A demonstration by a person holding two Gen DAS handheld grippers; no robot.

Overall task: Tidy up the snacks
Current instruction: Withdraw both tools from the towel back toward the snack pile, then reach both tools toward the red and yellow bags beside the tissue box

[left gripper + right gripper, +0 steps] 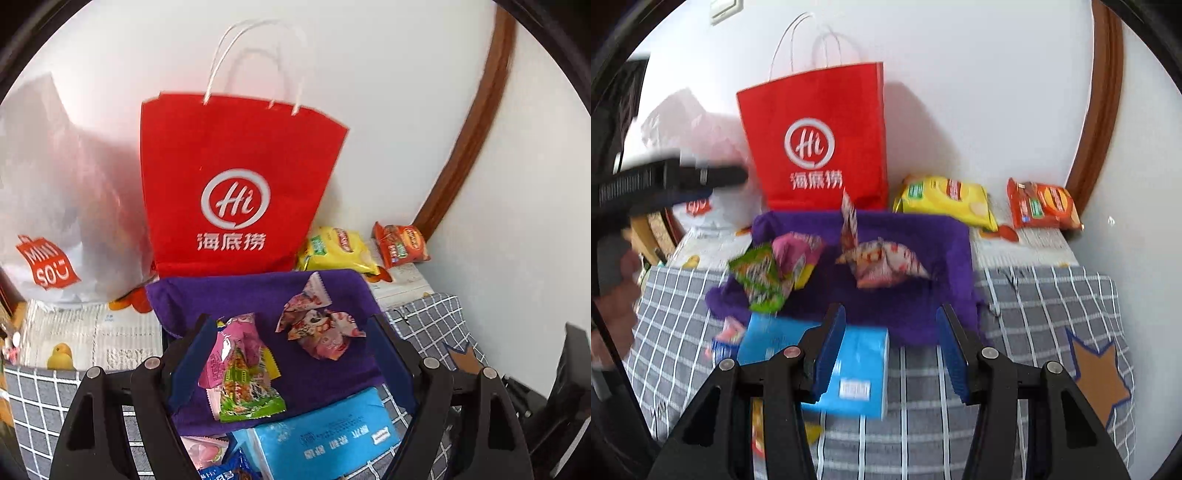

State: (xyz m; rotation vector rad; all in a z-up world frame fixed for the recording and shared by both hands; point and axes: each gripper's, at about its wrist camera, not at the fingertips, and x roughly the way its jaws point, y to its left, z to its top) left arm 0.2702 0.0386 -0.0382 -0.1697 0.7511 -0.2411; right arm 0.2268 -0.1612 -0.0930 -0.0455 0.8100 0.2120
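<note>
A purple cloth lies on the checked table. On it are a green and pink snack packet and a pink-white crumpled wrapper. My left gripper is open above the cloth, with the green and pink packet by its left finger. My right gripper is open and empty over the cloth's near edge. A red paper bag stands behind the cloth.
A blue tissue pack lies in front of the cloth. A yellow chip bag and a red-orange one lie at the back right. A white plastic bag stands left. The wall is close behind.
</note>
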